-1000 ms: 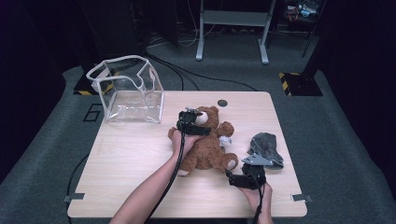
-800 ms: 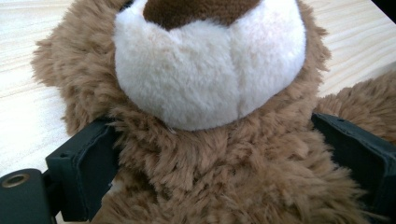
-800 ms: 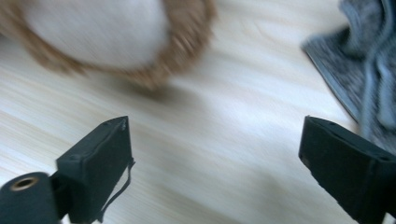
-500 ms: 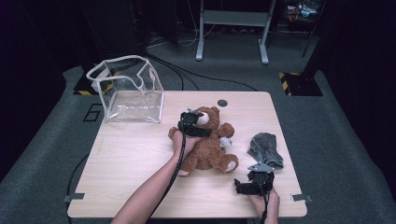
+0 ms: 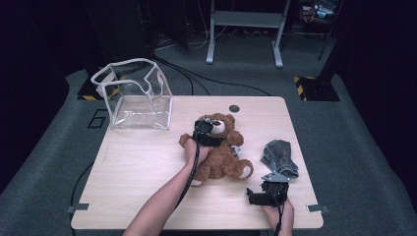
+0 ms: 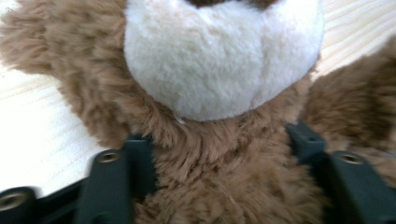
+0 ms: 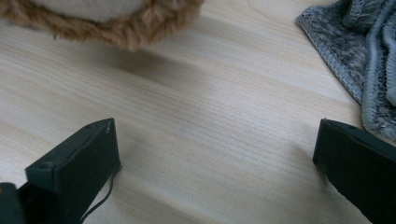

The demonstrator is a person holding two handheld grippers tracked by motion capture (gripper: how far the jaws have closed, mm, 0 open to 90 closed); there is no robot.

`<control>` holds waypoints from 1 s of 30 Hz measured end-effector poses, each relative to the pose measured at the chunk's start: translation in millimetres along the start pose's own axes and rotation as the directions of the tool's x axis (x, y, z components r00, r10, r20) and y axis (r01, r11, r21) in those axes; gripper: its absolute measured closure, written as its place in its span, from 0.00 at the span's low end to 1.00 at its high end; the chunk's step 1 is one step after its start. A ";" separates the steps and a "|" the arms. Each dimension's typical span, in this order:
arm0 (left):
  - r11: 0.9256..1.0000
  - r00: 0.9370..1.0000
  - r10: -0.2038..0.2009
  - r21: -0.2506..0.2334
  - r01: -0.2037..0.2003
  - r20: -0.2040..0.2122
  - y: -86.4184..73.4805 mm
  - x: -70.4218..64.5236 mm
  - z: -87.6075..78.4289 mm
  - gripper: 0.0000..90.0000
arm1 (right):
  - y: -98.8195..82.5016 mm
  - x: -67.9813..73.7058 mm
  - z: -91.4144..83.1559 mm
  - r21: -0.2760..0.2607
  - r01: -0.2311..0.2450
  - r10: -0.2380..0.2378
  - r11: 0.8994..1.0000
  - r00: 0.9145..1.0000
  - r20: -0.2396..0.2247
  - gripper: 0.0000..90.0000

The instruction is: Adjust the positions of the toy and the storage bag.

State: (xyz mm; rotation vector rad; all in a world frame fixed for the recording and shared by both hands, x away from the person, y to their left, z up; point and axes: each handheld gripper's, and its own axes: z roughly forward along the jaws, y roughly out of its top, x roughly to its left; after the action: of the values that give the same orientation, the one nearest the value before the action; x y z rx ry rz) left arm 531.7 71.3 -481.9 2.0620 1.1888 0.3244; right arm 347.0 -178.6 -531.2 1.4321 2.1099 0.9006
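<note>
Closing in, the left gripper (image 5: 208, 133) fingers (image 6: 135, 161) have just clamped the teddy bear's (image 5: 222, 156) neck. Right gripper (image 5: 259, 198) rests fingers wide on the worktop (image 5: 147, 167).

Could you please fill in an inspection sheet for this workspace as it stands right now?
Surface: light wooden table, with a dark round spot near its far edge.
Job's things: brown teddy bear lying mid-table; clear plastic bag standing open at the far left corner.
Clutter: grey knitted cloth crumpled at the right.
Grippers: left gripper has just been closing; its jaws press into the bear's fur below the muzzle. Right gripper rests open at the near right edge, nothing between its jaws.
Cables: one black cable runs along the left forearm; others lie on the floor beyond the table.
Surroundings: grey carpet, metal frame behind, dark room.
</note>
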 end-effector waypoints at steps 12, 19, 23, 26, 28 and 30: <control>0.992 1.000 0.011 -0.126 -0.008 0.022 -5.5 0.3 -13.2 0.64 | 0.1 -3.4 -0.5 -0.007 0.015 -0.015 1.000 1.000 -0.009 0.02; 0.975 0.998 0.023 -0.221 -0.009 0.057 -3.6 -1.2 -31.5 0.65 | -0.2 -3.0 -1.3 -0.008 0.000 0.000 1.000 1.000 -0.004 0.04; 0.956 0.997 0.058 -0.290 -0.042 0.047 -1.3 -5.7 -46.4 0.66 | -0.3 -3.1 -1.5 -0.007 0.003 -0.003 1.000 1.000 -0.005 0.04; 0.940 0.995 0.088 -0.334 -0.070 0.037 -0.5 -6.7 -57.3 0.66 | -0.3 -3.2 -1.4 -0.009 0.007 -0.007 1.000 1.000 -0.006 0.05; 0.933 0.994 0.108 -0.350 -0.090 0.033 -0.5 -4.9 -65.1 0.66 | -0.3 -3.3 -1.5 -0.010 0.009 -0.009 1.000 1.000 -0.006 0.05; 0.927 0.992 0.121 -0.362 -0.102 0.031 -0.9 -2.9 -70.3 0.66 | -0.3 -3.0 -1.4 -0.011 0.004 -0.004 1.000 1.000 -0.006 0.05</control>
State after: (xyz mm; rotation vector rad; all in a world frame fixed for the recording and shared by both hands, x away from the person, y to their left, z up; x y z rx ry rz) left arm 492.0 101.7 -432.4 1.8057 0.9038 0.5000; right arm 347.0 -181.8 -530.4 1.4203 2.1080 0.9147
